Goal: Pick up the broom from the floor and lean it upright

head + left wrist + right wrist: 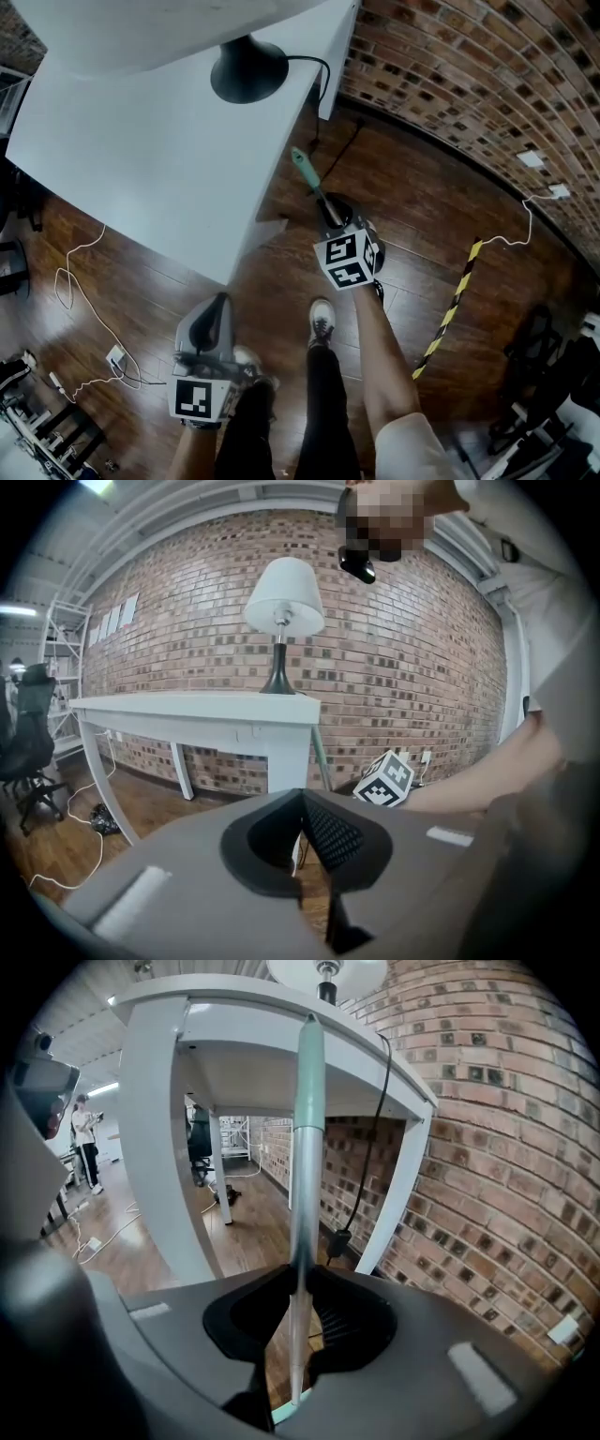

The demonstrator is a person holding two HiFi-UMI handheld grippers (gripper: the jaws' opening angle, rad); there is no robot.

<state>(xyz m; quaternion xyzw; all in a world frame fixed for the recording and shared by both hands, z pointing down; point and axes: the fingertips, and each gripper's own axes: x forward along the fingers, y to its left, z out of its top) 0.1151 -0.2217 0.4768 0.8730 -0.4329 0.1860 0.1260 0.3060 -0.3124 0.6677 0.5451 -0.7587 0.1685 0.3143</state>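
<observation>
Now my right gripper (300,1288) holds the broom (308,1091) tight.
Its stick stands up just beside the table (155,1110); my empty left gripper (302,803), pinched closed, is farther away.

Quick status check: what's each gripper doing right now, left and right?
Left gripper: closed, nothing between its jaws.
Right gripper: closed on the broom handle.
</observation>
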